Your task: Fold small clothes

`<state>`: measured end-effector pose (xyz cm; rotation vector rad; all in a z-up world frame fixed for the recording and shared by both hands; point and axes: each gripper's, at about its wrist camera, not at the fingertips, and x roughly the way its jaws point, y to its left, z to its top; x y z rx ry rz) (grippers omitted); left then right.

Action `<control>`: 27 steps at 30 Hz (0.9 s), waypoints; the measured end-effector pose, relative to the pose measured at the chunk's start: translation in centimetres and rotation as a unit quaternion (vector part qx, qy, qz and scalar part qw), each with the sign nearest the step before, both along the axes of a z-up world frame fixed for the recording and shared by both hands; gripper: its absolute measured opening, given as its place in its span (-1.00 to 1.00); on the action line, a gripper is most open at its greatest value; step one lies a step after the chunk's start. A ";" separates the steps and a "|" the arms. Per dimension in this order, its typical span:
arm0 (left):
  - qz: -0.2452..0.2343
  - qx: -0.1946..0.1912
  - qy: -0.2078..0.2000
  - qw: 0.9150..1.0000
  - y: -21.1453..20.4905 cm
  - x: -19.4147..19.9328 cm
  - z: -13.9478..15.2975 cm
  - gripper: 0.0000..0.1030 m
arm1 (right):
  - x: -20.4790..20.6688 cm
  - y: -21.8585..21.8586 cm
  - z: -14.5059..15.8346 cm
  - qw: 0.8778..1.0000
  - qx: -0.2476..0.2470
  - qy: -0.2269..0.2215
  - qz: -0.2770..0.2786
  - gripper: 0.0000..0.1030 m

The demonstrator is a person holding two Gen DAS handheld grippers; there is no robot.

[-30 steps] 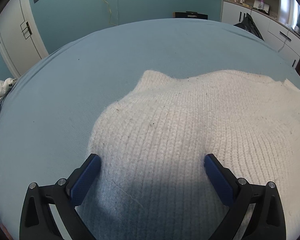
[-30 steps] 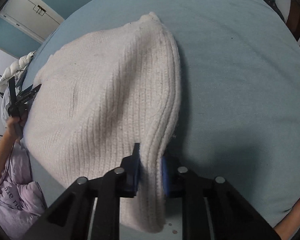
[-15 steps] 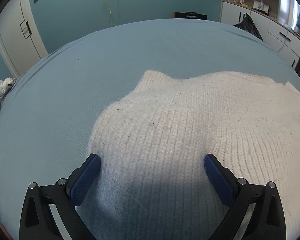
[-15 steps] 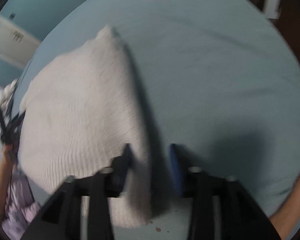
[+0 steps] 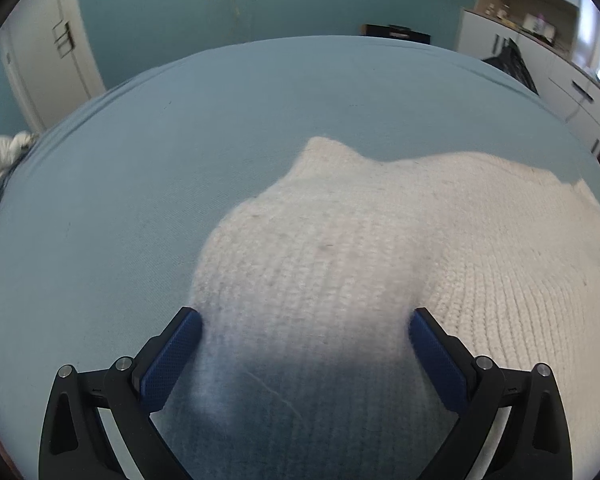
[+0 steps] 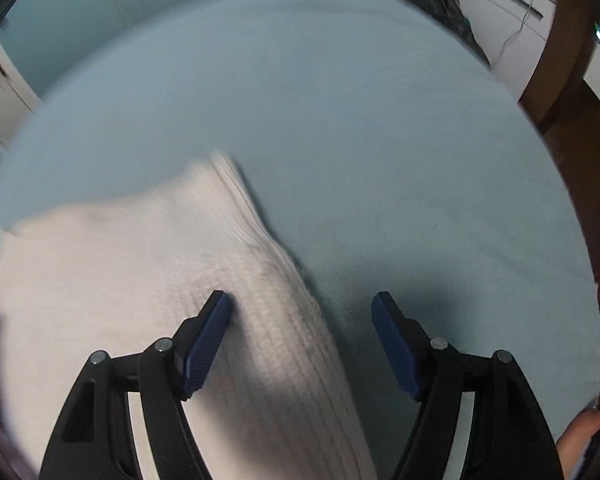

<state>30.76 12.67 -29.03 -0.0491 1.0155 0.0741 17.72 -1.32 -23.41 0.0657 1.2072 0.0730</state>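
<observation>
Right wrist: right gripper (image 6: 302,312) tilts down, jaws just opened, straddling sweater (image 6: 140,264) edge.

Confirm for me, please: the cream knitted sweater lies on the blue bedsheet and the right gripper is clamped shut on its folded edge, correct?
Not quite. The right gripper is open; its jaws have just been opening and the pads stand apart, not pressing the cream knitted sweater, as the right wrist view shows. The sweater does lie on the blue bedsheet.
</observation>
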 end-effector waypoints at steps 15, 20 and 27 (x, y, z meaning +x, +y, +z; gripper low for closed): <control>-0.023 0.014 0.141 0.990 -2.7 8.5 0.9 1.00 | -4.7 0.0 6.8 0.997 0.034 -0.066 0.003 0.76; -0.001 -0.014 0.121 0.993 -1.2 10.2 -1.0 1.00 | -4.7 6.2 4.0 0.995 -0.020 -0.026 0.095 0.76; 0.007 -0.001 0.111 0.994 -1.5 9.1 0.1 1.00 | -6.1 4.6 3.4 0.996 -0.016 -0.044 0.073 0.98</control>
